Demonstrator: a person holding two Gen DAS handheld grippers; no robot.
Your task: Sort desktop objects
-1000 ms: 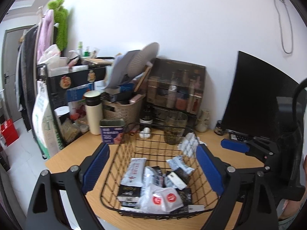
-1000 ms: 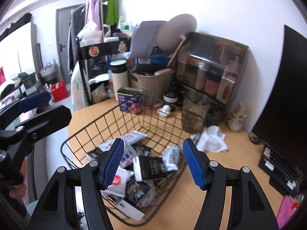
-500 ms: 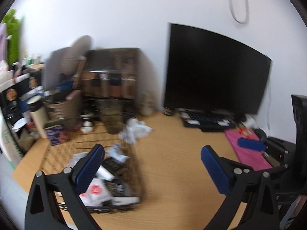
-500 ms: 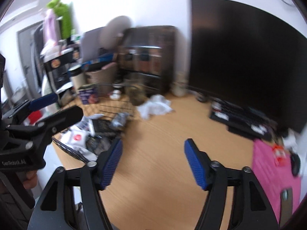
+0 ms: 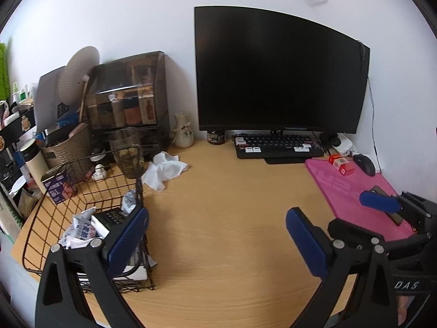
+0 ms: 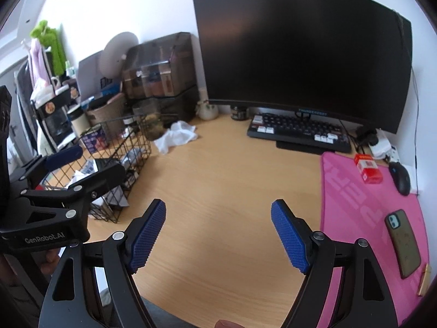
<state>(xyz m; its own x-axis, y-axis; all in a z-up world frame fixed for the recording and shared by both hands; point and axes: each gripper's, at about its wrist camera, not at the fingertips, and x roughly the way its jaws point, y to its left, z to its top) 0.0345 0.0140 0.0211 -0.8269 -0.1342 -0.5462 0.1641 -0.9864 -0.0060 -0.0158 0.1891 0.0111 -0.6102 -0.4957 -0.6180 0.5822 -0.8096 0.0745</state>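
Observation:
A black wire basket [image 5: 82,161] with several packets in it stands at the desk's left, beside my left gripper's left finger. My left gripper [image 5: 215,218] hangs wide open over bare wood with nothing between its pads. My right gripper [image 6: 218,207] is open too, above bare desk just left of the pink mat [image 6: 352,191]. On the mat lie a red box [image 6: 367,168] and a phone [image 6: 402,243]. A crumpled white tissue [image 5: 164,169] lies right of the basket.
A large dark monitor [image 5: 275,71] and a black keyboard [image 5: 275,146] stand at the back. A black mouse [image 6: 400,177] sits at the mat's far edge. A brown organiser box [image 5: 128,101], a glass [image 5: 127,150] and a small vase [image 5: 183,131] crowd the back left.
Both views have swung right, from over the basket to the desk's middle. Both grippers' jaws stand wider than a second ago.

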